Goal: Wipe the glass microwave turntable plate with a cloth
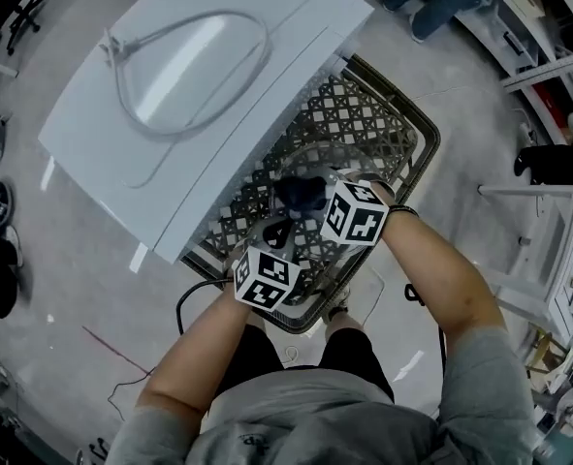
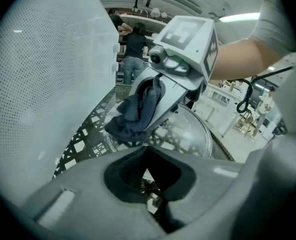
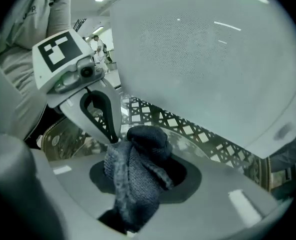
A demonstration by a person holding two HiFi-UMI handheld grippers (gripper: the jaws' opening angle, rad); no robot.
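Note:
The clear glass turntable plate (image 2: 190,134) lies tilted in a black wire lattice basket (image 1: 388,124). My right gripper (image 1: 310,198) is shut on a bunched dark blue-grey cloth (image 3: 135,171), and the cloth (image 2: 133,115) presses on the plate's far-left part. My left gripper (image 1: 278,234) reaches in from the near side. Its jaws stand closed at the plate's near rim (image 2: 148,154). In the right gripper view the left gripper (image 3: 111,136) meets the plate edge just beside the cloth.
A big white appliance (image 1: 199,85) with a looped grey cable (image 1: 184,66) on top stands against the basket's left side, close to both grippers. White shelving (image 1: 557,250) is at the right. People stand in the background (image 2: 132,49).

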